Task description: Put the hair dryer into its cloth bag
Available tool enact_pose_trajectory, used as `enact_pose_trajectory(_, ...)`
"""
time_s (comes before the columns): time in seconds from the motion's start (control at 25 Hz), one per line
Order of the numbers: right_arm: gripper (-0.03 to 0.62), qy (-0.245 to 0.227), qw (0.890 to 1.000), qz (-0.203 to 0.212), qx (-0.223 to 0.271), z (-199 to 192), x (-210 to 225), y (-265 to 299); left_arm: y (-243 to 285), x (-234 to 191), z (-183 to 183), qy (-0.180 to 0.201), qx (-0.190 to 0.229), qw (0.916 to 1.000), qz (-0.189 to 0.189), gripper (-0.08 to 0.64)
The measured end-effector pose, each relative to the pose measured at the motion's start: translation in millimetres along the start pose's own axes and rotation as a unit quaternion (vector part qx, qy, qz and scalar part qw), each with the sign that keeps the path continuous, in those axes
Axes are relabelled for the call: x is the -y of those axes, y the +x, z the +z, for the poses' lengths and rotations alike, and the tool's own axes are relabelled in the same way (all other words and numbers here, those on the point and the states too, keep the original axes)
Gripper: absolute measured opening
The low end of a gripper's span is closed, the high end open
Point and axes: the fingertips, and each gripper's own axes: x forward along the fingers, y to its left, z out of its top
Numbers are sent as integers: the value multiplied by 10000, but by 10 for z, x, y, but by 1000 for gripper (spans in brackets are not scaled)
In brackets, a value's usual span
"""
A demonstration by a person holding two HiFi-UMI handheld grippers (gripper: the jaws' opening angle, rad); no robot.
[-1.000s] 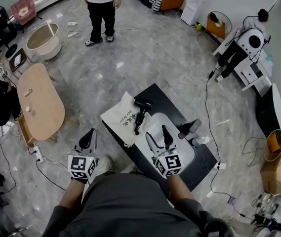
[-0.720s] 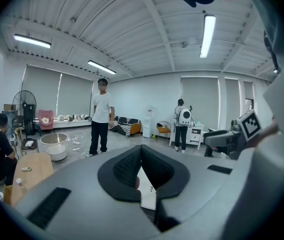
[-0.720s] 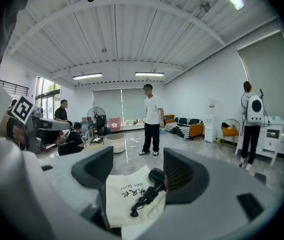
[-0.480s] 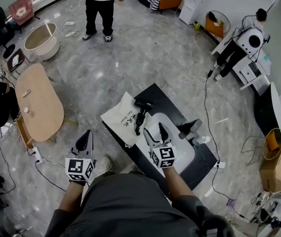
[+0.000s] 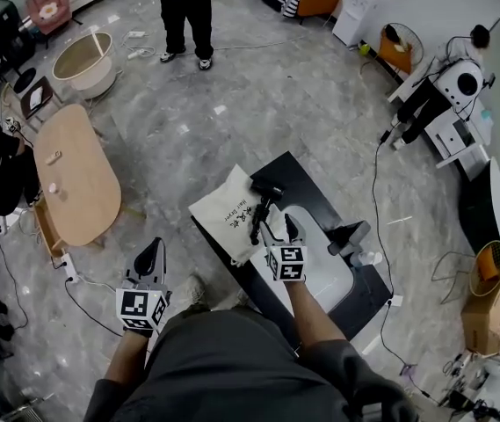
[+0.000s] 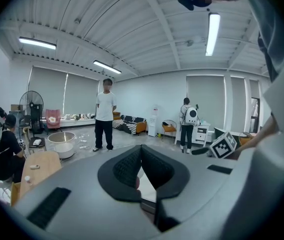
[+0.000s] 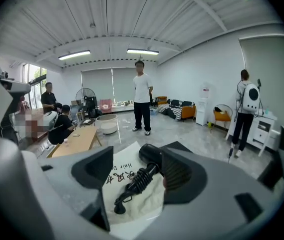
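- Here, at a black table (image 5: 313, 185), we hold the right gripper (image 5: 281, 229) with its jaws wide apart and nothing pressed between them.
- The dryer (image 5: 261, 207), black, lies just ahead of those jaws and in line with the gap. Its coiled cord end is nearest the tips and its round head farthest off.
- In the right gripper view the right-hand jaw overlaps the edge of the dryer's head. We cannot tell whether the two touch.
- The bag (image 5: 223, 211), white cloth with dark print, lies flat under the dryer. It spreads ahead of and below the open jaws and hangs over the table's edge on their left.
- A white tray (image 5: 336, 281) sits on the table behind the right jaws, partly under our forearm.
- Our left gripper (image 5: 150, 258) has its jaws pressed together, with nothing caught between them.
- It hangs over the grey floor (image 5: 258, 104), off the table's left side and well apart from both bag and dryer.
- Beyond its closed tips a person (image 6: 104, 116) in a white top and dark trousers stands on the floor.
- A wooden table (image 5: 78, 178) stands ahead of the left jaws and to their left.
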Motion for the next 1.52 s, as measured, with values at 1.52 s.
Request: enact_pose_trajectory(1.52, 273, 1987, 9330, -1135, -2778, -1330, 301, 1348, -565, -700, -442, 37, -739, 9914, 1082, 2)
